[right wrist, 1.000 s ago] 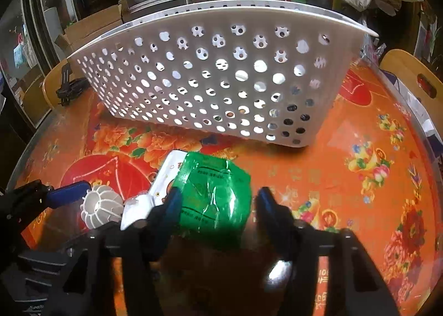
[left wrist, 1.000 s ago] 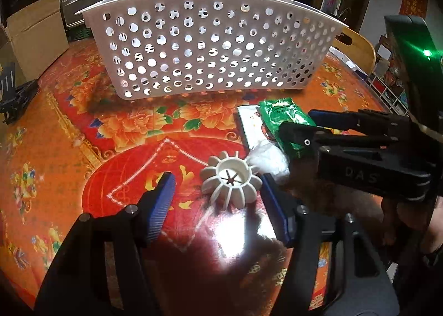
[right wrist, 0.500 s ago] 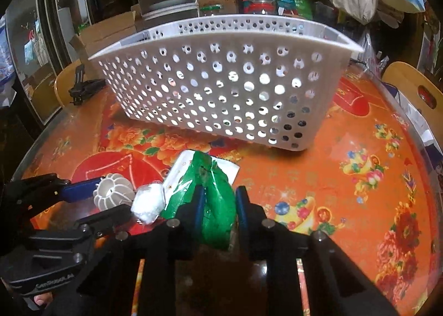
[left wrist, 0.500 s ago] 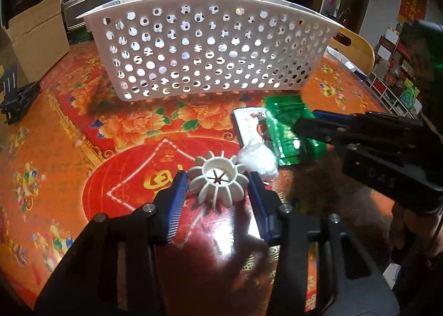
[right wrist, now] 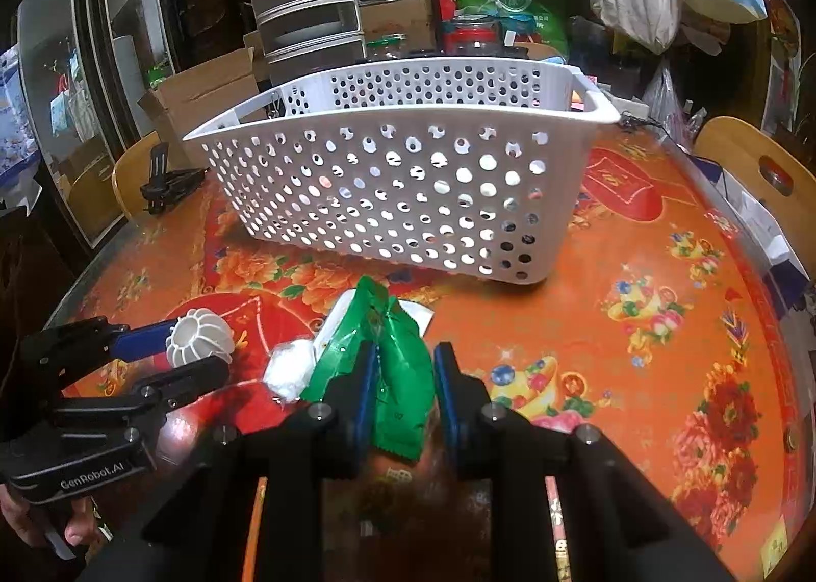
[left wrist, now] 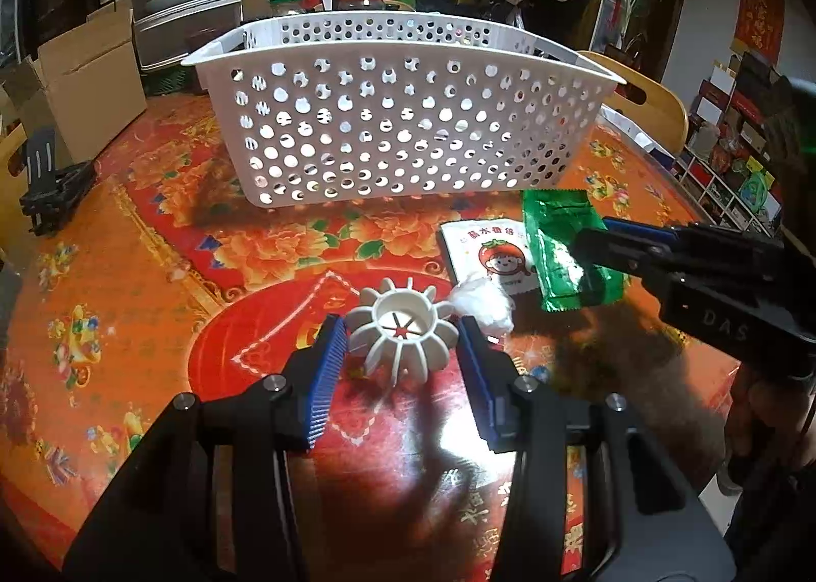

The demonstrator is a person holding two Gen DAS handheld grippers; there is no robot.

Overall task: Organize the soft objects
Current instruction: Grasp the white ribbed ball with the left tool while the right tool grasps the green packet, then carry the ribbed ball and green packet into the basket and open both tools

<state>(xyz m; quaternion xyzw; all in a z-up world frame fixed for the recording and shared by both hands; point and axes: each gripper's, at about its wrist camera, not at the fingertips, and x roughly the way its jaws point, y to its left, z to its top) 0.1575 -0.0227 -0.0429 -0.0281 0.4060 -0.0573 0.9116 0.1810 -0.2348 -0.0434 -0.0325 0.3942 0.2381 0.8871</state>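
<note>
The basket stands just behind my things. My right gripper pinches the green bag; it could slide out. My left gripper squeezes the white ribbed ball, which might pop free.

Basket: white plastic, perforated, matt. Worktop: glossy orange-red printed cover, glare at frame centre. Ribbed ball: white matt plastic. Green packet: shiny crinkled foil. White wad: fluffy, cotton-like. Box, upper left: matt cardboard. Claw pads: blue, ribbed.
</note>
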